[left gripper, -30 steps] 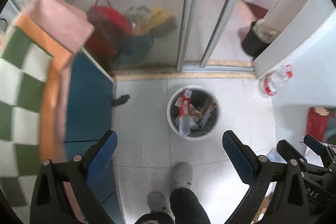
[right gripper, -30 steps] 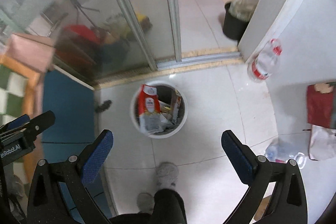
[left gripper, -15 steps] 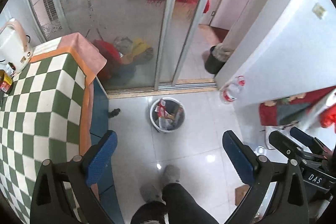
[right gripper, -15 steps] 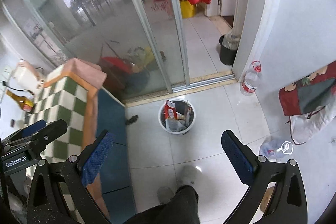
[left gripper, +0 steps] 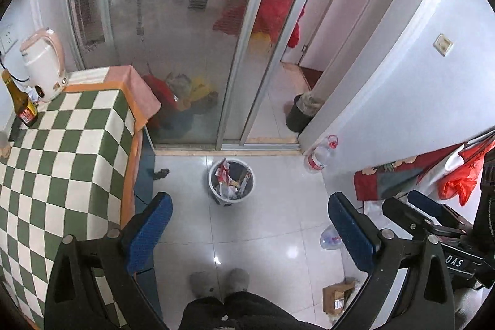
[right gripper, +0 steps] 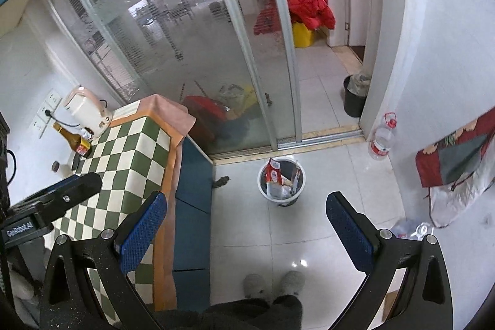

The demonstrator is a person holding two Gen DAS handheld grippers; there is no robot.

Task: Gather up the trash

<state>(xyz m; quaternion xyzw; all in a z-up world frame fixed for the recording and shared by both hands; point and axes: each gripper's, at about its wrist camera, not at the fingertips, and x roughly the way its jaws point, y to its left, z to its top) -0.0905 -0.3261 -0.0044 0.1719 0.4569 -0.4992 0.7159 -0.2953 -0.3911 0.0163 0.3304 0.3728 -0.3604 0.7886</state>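
Glossy pale floor tiles are reflecting overhead light. A frosted sliding glass door in an aluminium frame is closing off the far side, with an opening at its right leading to a further tiled room. White walls are bounding the right side. A bench under a green-and-white checked cloth is standing at left, against a blue cabinet.

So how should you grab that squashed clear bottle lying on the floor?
Judging by its pose, take the crushed clear bottle across its flattened middle, coming straight down from above. It lies on its side on the floor tiles, so the thin squashed body should fit between open fingers more easily than the cap end.
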